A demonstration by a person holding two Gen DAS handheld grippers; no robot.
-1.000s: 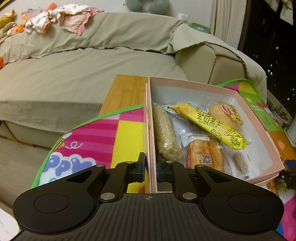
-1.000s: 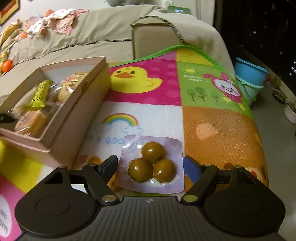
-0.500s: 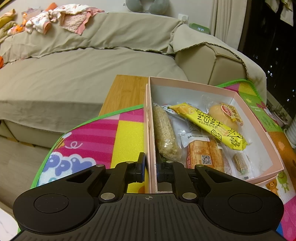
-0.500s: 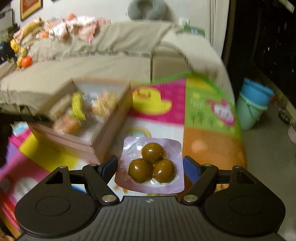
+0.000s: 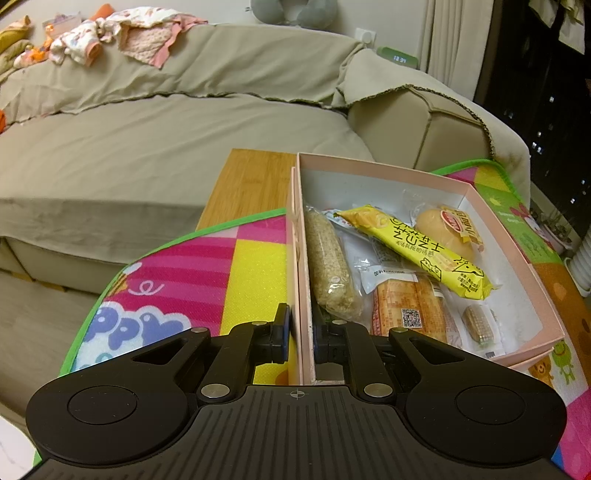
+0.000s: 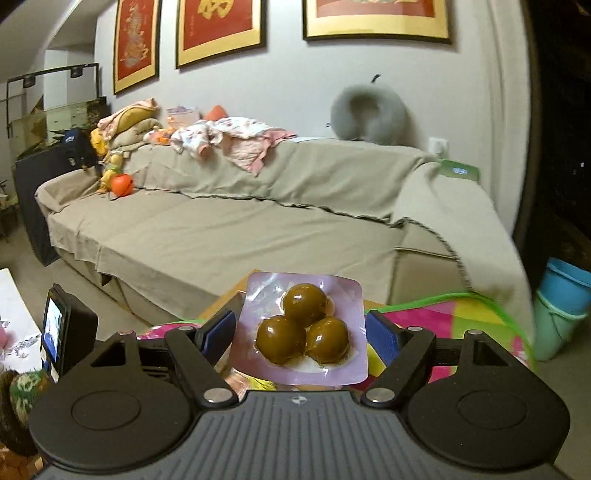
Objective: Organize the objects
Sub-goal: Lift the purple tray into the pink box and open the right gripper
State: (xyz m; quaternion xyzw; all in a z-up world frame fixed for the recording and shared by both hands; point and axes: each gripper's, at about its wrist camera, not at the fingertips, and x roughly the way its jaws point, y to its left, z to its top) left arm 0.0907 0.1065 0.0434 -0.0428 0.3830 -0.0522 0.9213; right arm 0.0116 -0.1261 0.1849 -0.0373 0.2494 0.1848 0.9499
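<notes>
My left gripper [image 5: 301, 332] is shut on the near left wall of the pink snack box [image 5: 513, 254], one finger outside and one inside. The box sits on a colourful play mat [image 5: 192, 284] and holds a yellow snack bar [image 5: 413, 247], a rice bar [image 5: 328, 266], a round bun [image 5: 439, 227], a bread packet [image 5: 410, 314] and a small corn packet [image 5: 478, 325]. My right gripper [image 6: 301, 332] is shut on a lilac blister pack with three brown balls [image 6: 301, 328], held up in the air and level, facing the sofa. The box is hidden in the right wrist view.
A beige covered sofa [image 5: 166, 140] stands behind the table, with clothes [image 5: 122, 29] and a grey neck pillow [image 6: 367, 110] on its back. A bare wooden table corner [image 5: 251, 181] shows past the mat. Blue buckets [image 6: 563, 306] stand on the floor at right.
My right gripper has lifted the blister pack off the mat and tilted upward, so its view swung from the mat and box to the sofa and wall. The left gripper has not moved.
</notes>
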